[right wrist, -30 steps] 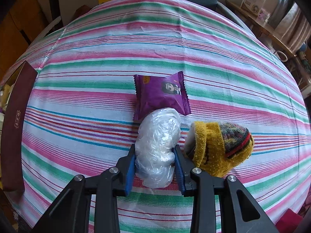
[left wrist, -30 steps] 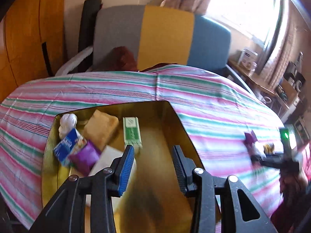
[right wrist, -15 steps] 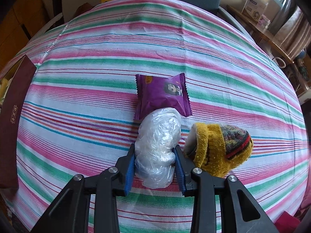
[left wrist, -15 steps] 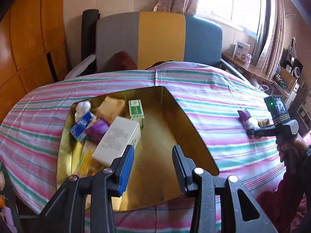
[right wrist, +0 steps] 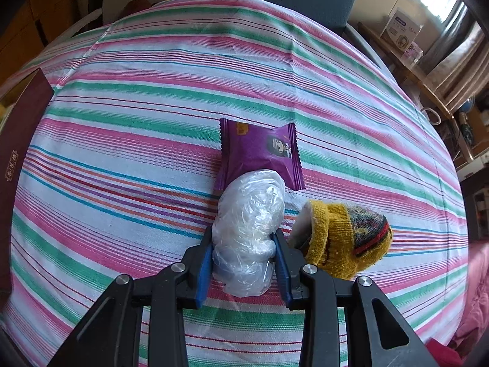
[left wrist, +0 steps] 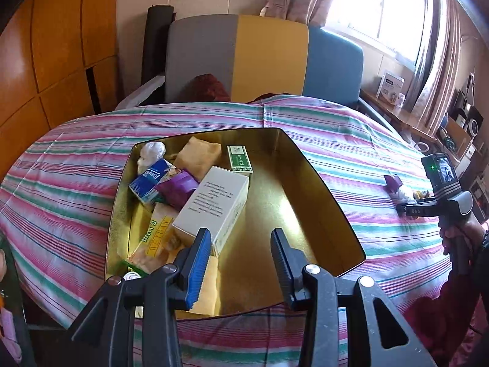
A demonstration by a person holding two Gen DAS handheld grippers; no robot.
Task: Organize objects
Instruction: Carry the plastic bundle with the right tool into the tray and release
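Gold lining shone inside the open tin box (left wrist: pixel 321 195), which sat on the left of the striped tablecloth (left wrist: pixel 351 140). Its left half was crowded: a white plastic wad (left wrist: pixel 151 153) in the far left corner, a blue tissue pack (left wrist: pixel 149 180) and a purple wrapper (left wrist: pixel 178 188) nearer, a tan pouch (left wrist: pixel 198 156) and a small green box (left wrist: pixel 239 159) toward the far wall, and a white carton (left wrist: pixel 214 205) lying tilted across a yellow packet (left wrist: pixel 156 238). The right half of the floor was bare. Over the near edge hung the left gripper (left wrist: pixel 241 244), fingers spread apart with nothing between them.

Further right on the cloth, well apart from the tin, the right gripper (right wrist: pixel 244 253) pinched a crumpled clear plastic bag (right wrist: pixel 249 211) between its blue pads, the bag bulging out past the tips. A purple snack packet (right wrist: pixel 259 153) lay flat just beyond, its near edge tucked under the bag. Touching the right finger sat a yellow knitted piece (right wrist: pixel 342 241) with dark striped end. A hand (left wrist: pixel 458 238) held that gripper's handle at the far right.
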